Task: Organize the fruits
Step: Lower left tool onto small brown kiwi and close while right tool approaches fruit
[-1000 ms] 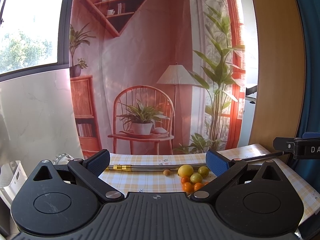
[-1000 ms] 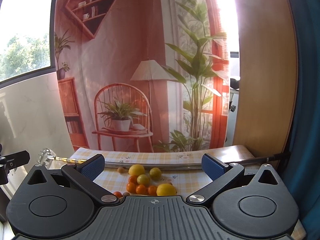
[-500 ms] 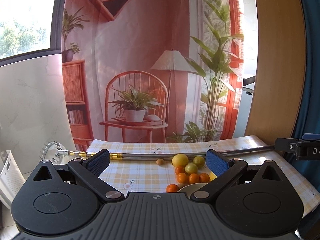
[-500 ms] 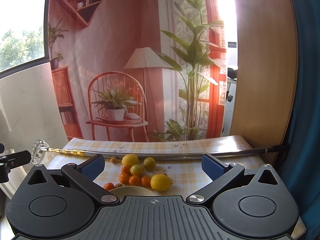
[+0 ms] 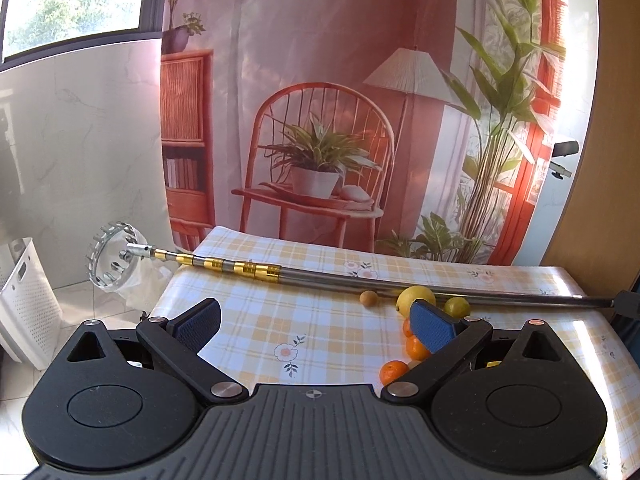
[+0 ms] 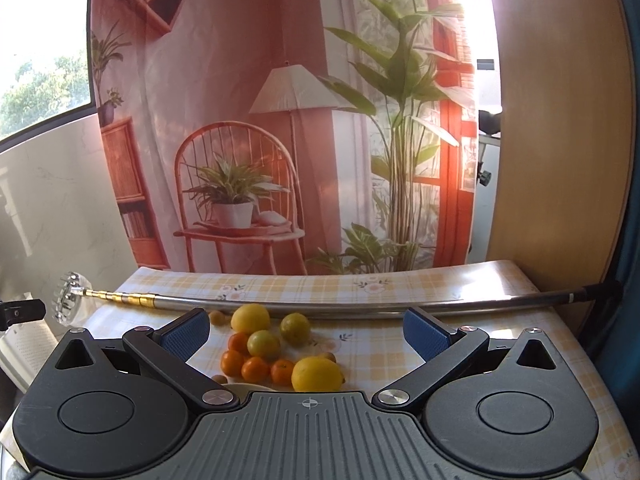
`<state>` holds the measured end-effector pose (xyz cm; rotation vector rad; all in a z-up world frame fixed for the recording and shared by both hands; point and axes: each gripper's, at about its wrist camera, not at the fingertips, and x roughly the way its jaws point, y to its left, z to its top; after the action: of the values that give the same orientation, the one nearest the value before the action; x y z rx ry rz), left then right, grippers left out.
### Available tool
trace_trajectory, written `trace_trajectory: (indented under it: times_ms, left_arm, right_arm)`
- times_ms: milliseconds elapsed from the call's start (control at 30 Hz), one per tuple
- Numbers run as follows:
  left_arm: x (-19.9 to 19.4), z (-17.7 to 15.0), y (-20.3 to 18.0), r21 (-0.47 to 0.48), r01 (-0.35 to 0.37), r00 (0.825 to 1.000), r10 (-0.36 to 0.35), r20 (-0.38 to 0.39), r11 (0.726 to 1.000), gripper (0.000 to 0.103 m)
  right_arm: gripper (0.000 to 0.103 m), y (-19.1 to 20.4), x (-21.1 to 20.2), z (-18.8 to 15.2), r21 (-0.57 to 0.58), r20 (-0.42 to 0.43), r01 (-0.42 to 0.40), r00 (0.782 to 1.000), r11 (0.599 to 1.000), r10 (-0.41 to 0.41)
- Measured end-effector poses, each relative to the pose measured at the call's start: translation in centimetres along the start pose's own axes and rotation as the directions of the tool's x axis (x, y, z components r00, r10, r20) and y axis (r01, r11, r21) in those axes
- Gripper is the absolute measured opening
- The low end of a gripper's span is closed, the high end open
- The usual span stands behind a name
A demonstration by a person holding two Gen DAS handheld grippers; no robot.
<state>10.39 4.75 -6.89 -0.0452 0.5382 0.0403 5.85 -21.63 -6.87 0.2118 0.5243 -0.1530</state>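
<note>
Checked desk (image 6: 400,296): citrus pile (image 6: 264,354) loose beside telescopic fruit picker (image 6: 320,305), probably awaiting sorting. Left tongs (image 5: 316,318), right tongs (image 6: 306,332) wide apart, empty, hovering.

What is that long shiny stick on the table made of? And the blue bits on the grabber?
The long pole looks like polished metal: silvery with bright glints, plus gold-coloured bands near its ring end. The blue pads on the right gripper look like matte rubber or soft plastic, with a fine texture; which one I can't tell.
</note>
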Motion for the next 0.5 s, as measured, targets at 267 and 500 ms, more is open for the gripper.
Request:
trace_trajectory:
  times_ms: [267,500]
  left_arm:
    - [3.6,-0.2,-0.5,0.105,0.006,0.999,-0.002,-0.040,0.994,0.096]
    - [5.3,-0.6,-0.5,0.106,0.015,0.998,-0.010,-0.055,0.994,0.097]
  right_arm:
    - [0.103,-0.8,4.2,-1.5,0.031,-0.062,0.004,0.998,1.000,-0.002]
    - [0.103,-0.7,6.3,-2.9,0.013,-0.097,0.023,0.995,1.000,-0.022]
